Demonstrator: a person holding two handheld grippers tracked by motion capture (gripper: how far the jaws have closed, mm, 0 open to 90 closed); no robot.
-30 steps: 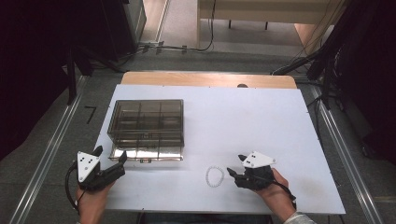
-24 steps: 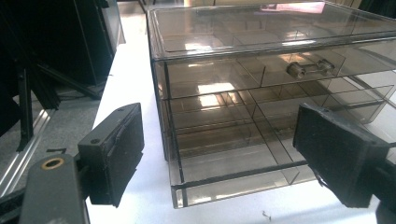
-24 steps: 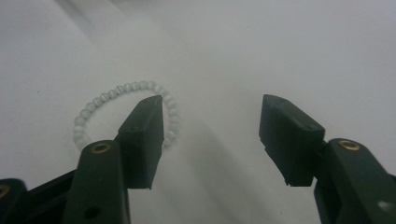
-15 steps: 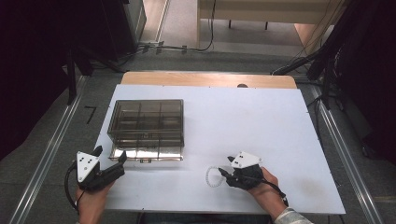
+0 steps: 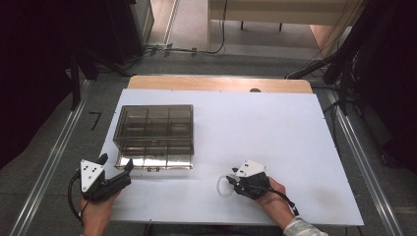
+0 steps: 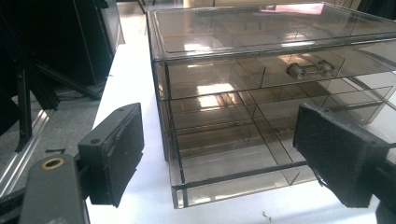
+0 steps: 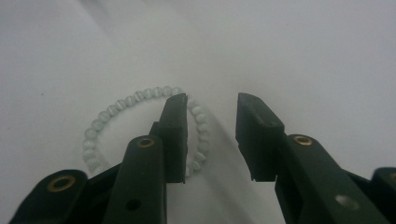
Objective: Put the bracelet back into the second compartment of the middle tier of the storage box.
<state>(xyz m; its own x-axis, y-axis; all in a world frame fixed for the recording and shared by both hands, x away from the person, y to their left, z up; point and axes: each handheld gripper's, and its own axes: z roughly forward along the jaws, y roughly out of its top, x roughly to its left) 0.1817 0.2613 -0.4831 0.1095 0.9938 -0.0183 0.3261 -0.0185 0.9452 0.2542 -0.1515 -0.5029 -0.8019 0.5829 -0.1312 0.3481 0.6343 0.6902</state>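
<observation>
Right tool [image 7: 211, 123] over the bracelet [image 7: 140, 95].
Its jaws stood narrowly apart, one inside the ring; left tool [image 6: 219, 154] gaped wide before the box [image 6: 261, 84].

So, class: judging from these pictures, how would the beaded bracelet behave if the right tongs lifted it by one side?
The bracelet is a loop of small separate beads, so it would probably sag rather than hold its ring shape. It looks light. The rounded, glossy beads may slip between the flat pads of the right tongs, now open.

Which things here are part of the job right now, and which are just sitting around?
In the job:
bead bracelet, under the open right gripper
clear drawer box, faced by the open left gripper

Lying about:
floor cables
</observation>
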